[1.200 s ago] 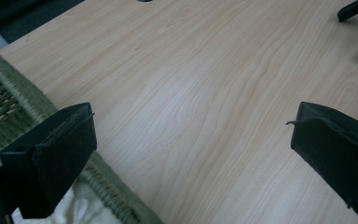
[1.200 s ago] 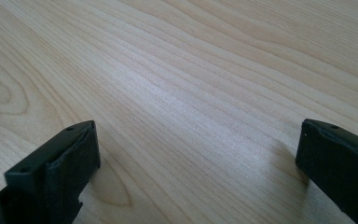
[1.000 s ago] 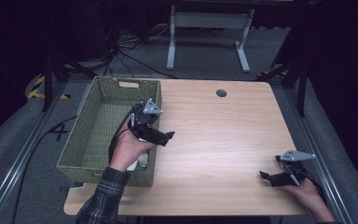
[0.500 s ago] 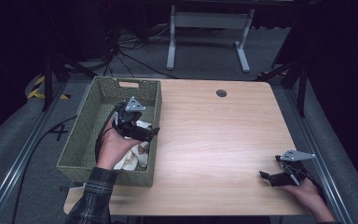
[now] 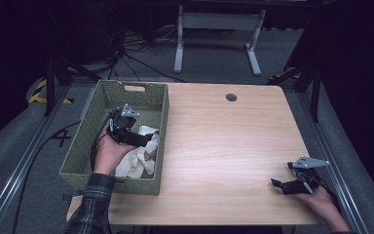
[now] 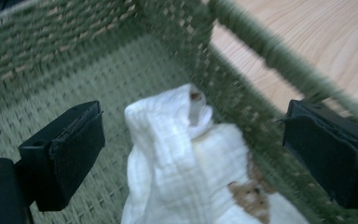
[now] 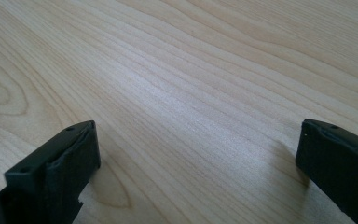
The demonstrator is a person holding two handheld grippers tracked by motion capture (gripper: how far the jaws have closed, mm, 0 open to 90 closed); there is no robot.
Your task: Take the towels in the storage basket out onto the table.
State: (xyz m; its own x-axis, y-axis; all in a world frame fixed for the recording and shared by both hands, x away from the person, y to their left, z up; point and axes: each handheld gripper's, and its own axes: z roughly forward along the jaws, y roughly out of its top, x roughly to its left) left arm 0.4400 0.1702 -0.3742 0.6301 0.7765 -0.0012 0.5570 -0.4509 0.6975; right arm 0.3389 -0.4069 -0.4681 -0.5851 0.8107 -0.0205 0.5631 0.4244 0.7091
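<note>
Reach under way: the left gripper (image 5: 148,139), jaws wide and just easing inward, nothing pinched, hovers over a crumpled white muslin cloth with brown animal print (image 6: 186,158) at five o'clock in the woven green basket (image 5: 90,141). Next, likely, lower and clamp. The high view adds the right gripper (image 5: 278,185), jaws wide, at four o'clock on the pale wooden table (image 5: 224,146).

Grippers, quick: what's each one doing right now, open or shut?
Left gripper: open, jaws have just been closing a little, over the white cloth in the green basket, not gripping it.
Right gripper: open, holding nothing.
</note>
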